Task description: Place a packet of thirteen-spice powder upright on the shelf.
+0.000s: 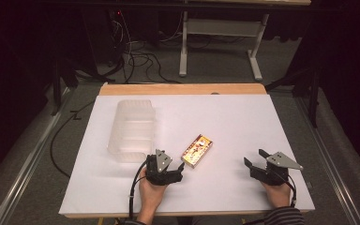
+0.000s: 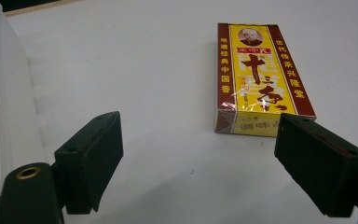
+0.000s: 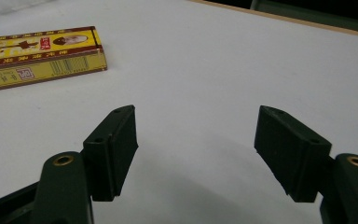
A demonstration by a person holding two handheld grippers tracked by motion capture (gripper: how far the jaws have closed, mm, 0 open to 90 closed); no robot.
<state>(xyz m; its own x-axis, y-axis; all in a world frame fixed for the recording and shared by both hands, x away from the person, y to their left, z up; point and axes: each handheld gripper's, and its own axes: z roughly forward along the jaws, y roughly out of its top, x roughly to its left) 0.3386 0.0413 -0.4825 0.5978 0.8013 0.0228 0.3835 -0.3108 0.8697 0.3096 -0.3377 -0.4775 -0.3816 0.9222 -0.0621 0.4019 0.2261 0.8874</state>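
My left gripper (image 1: 180,167) hovers low over the white table (image 1: 243,122) with its jaws spread wide and empty, the yellow and red box (image 1: 197,151) lying flat just ahead of its right jaw, near but not touching. A clear plastic bin (image 1: 131,130) lies on its side just beyond my left hand (image 1: 151,191). My right gripper (image 1: 254,157) rests well apart to the right, jaws likewise wide and holding nothing.

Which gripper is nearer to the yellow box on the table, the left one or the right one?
Left. The left gripper sits just beside the yellow box, at its near end, jaws open. The right gripper is open too, but well off to the box's right side.
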